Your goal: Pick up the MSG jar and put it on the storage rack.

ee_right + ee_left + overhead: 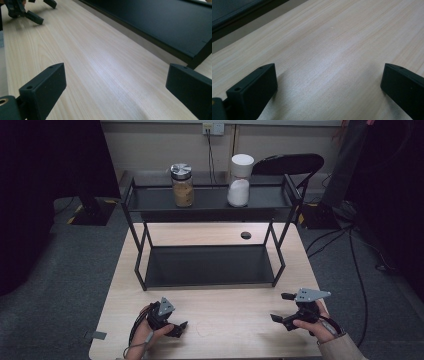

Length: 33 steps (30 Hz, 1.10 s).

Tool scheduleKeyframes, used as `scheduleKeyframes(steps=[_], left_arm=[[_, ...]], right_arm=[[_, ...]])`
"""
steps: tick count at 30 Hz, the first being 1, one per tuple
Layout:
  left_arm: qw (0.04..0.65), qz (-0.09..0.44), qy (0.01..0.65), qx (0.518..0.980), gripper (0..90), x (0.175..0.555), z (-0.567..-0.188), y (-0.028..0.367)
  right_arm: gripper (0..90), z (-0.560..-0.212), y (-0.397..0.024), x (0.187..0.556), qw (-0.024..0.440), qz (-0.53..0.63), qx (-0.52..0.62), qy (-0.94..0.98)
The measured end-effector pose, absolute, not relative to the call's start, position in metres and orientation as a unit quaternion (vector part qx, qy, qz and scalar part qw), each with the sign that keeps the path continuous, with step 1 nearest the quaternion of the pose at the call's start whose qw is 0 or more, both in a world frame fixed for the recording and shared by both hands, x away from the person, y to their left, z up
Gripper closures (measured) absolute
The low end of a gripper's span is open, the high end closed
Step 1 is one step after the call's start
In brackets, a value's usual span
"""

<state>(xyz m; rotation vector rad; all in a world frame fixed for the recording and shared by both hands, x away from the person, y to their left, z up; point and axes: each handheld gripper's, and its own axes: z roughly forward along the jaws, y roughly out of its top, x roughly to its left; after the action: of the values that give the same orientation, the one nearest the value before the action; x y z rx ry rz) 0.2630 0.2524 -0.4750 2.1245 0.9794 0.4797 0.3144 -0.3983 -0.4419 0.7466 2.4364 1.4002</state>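
Left gripper (181, 327), right gripper (281, 307) (jaws apart)

Two-tier rack (207, 265) on the bench (230, 330), toward the far side. Top shelf: jar with granules (182, 185) left, white-lidded jar (239, 181) right, well apart. Lower shelf bare. Near bench edge, in front of the rack: left gripper (176, 326) at left, right gripper (282, 307) at right, both low over the bench. Chair (287, 165) behind the rack.
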Motion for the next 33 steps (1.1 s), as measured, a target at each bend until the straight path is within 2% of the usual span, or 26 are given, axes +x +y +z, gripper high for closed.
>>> scheduleKeyframes(steps=[22,33], left_arm=[[0.368,0.187,0.381,0.827,0.0,0.263,-0.475,0.252],[0.368,0.187,0.381,0.827,0.0,0.263,-0.475,0.252]], right_arm=[[2.1,-0.459,-0.39,0.315,0.139,0.418,0.257,0.86],[2.9,-0.462,-0.385,0.32,0.136,0.384,0.263,0.875]])
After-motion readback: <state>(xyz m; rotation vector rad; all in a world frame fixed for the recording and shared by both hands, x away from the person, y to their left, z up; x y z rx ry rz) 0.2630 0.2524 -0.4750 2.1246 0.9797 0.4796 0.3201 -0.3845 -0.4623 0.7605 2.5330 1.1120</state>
